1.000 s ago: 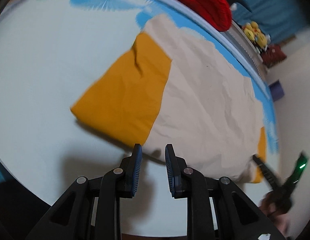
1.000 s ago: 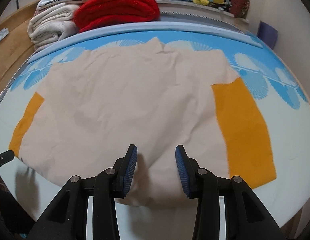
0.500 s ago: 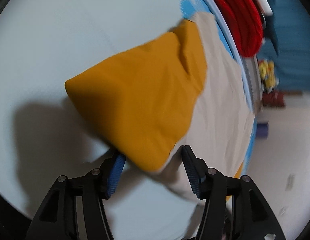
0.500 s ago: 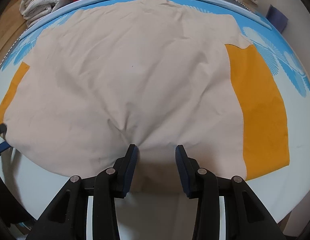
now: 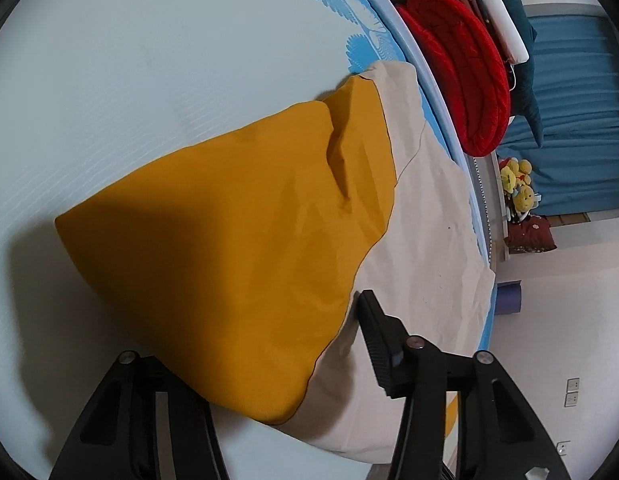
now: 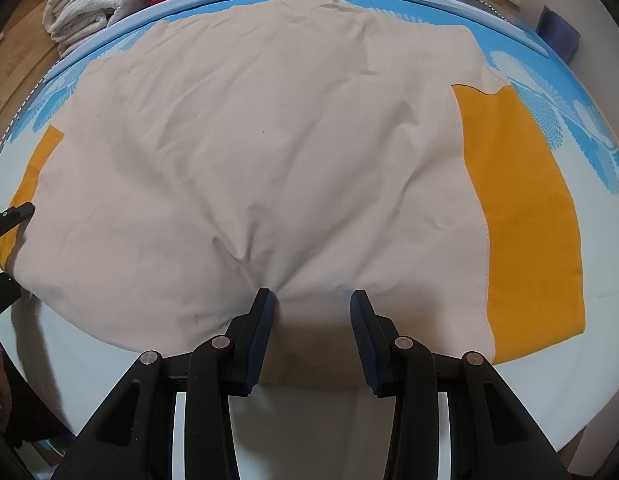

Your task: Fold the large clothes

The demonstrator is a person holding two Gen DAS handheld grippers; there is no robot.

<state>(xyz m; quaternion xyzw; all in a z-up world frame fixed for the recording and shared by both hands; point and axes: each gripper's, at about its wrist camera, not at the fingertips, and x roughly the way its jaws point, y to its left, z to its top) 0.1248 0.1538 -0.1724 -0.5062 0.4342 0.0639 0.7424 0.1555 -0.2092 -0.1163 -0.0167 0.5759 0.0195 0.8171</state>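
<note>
A large beige garment (image 6: 269,140) with orange side panels lies spread flat on the pale bed sheet (image 5: 109,60). In the left wrist view my left gripper (image 5: 297,328) straddles the near corner of one orange panel (image 5: 237,240). The cloth lies over one finger and hides it; the other finger (image 5: 375,332) shows beside the beige cloth. Its jaws are closing with the corner between them, pads not visibly pressing. My right gripper (image 6: 313,308) stands open at the near hem, tips down on puckered beige cloth. The other orange panel (image 6: 525,220) lies to its right.
A folded red blanket (image 5: 461,68) and rolled white towels (image 6: 89,12) lie beyond the bed's far edge. Yellow plush toys (image 5: 517,188) and a purple object (image 5: 509,298) sit near the blue curtain. My left gripper's tip (image 6: 17,212) shows at the garment's left edge.
The left gripper rolled, came down to the orange corner and opened wider; the cloth now covers one finger. The right gripper sank onto the hem, and the cloth puckered at its tips.
</note>
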